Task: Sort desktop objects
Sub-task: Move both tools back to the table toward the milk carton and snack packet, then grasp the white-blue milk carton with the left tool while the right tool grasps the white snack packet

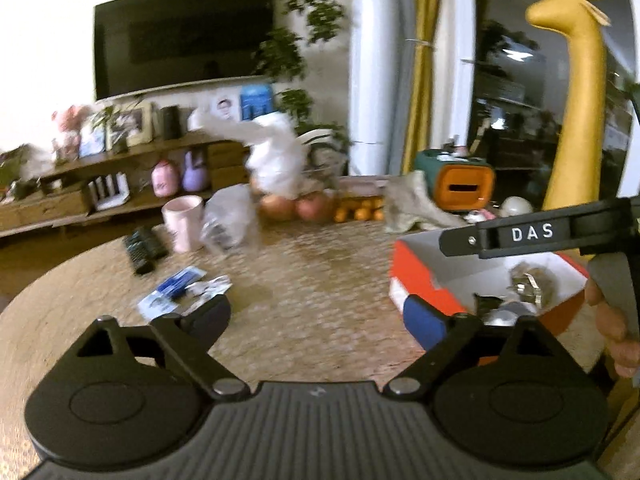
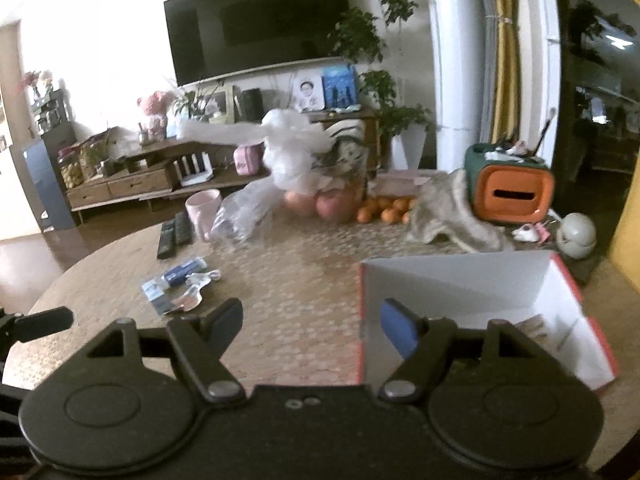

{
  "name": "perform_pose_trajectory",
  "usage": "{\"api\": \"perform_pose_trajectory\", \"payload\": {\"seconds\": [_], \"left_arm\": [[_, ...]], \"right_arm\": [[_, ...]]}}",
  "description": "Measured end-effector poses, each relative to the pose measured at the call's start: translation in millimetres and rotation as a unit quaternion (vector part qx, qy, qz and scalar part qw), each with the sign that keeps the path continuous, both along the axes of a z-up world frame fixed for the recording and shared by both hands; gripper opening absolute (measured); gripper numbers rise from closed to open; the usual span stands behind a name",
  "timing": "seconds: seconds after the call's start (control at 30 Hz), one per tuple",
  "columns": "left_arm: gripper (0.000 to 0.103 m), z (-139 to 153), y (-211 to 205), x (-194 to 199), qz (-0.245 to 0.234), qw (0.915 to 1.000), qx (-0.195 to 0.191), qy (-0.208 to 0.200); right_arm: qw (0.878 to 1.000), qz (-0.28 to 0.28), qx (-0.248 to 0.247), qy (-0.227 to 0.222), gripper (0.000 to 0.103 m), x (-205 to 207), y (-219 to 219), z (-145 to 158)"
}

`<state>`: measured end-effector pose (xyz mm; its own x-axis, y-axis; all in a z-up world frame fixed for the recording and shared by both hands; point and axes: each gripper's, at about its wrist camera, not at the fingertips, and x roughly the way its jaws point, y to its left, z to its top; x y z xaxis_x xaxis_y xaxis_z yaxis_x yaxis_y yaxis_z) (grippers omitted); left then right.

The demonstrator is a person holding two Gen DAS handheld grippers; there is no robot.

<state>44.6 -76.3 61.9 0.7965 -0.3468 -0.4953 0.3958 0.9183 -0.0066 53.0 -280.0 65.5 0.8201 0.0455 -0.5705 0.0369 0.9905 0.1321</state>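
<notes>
Both black two-finger grippers, left (image 1: 318,312) and right (image 2: 312,320), hover with jaws released, empty, beside the red-walled white-lined cardboard box (image 2: 460,280) on the speckled worktop (image 2: 288,280).

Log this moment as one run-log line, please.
left gripper: open, empty, above table | right gripper: open, empty, beside red box | red box: holds small items | packets: on table, unsorted

television (image 2: 256,20), yellow giraffe (image 1: 576,92), houseplant (image 2: 368,32)

Dim warm indoor light, motion blur throughout, strong fisheye bending and dark vignetted corners.
</notes>
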Motion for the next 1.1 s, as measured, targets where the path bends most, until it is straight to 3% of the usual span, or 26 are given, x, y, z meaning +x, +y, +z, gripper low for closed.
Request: {"api": "perform_pose_trajectory", "payload": {"seconds": [0.2, 0.37, 1.1], "left_arm": [[0.097, -16, 37, 23, 0.044, 0.9990, -0.002, 0.002], [0.103, -30, 69, 48, 0.077, 0.9969, -0.015, 0.002], [0.103, -122, 144, 206, 0.079, 0.9955, 0.005, 0.051]], "right_arm": [[1.000, 0.021, -0.002, 0.014, 0.076, 31, 31, -12], [0.999, 0.048, -0.007, 0.021, 0.076, 62, 57, -23], [0.991, 0.116, -0.018, 0.065, 0.076, 198, 138, -105]]}}
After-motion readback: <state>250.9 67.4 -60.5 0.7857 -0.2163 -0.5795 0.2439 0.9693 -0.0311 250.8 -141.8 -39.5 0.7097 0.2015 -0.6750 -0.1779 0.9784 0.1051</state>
